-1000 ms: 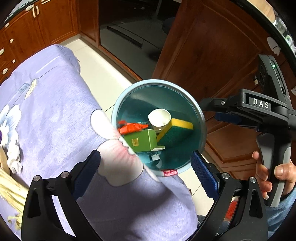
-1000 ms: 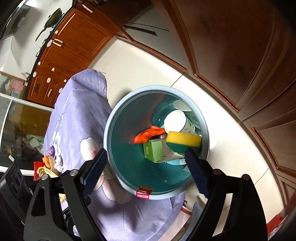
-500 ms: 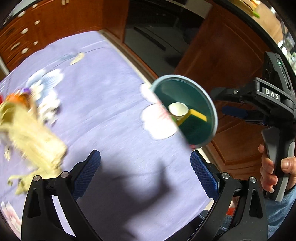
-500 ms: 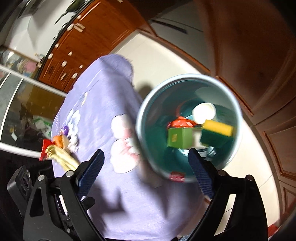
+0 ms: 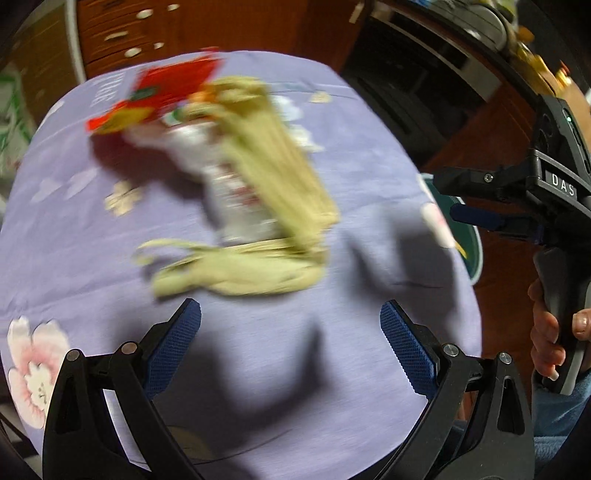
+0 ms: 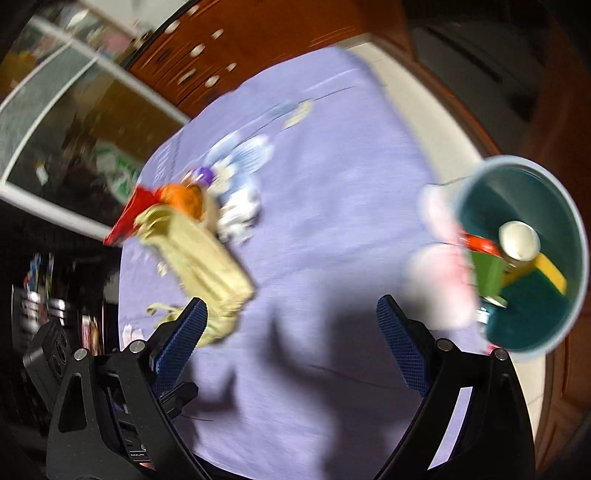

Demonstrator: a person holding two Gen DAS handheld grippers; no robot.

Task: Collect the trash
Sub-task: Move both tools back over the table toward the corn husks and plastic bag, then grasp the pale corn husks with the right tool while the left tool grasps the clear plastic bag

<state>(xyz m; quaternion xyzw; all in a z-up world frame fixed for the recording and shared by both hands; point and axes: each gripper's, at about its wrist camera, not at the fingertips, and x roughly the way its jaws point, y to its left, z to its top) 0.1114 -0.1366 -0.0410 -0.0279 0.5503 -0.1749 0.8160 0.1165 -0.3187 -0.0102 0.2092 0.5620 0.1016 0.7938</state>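
Observation:
A pile of trash lies on the purple flowered tablecloth (image 5: 295, 369): pale yellow corn husks (image 5: 273, 206), a white wrapper (image 5: 236, 199) and a red packet (image 5: 173, 85). The husks (image 6: 207, 258) and red packet (image 6: 129, 214) also show in the right wrist view. The teal bin (image 6: 576, 258) stands beside the table's right edge and holds a green carton, a cup and a yellow-green sponge. My left gripper (image 5: 290, 347) is open and empty, just short of the husks. My right gripper (image 6: 291, 347) is open and empty above the cloth. Both views are motion-blurred.
Wooden cabinets (image 5: 221, 26) stand behind the table. The right gripper's body and the hand holding it (image 5: 554, 229) are at the right of the left wrist view, over the bin's rim (image 5: 476, 254). A glass door (image 6: 55, 110) is at the left.
Both grippers have swung away from the bin toward the trash pile on the table. The bin has slid to the right edge of both views. Both stay open.

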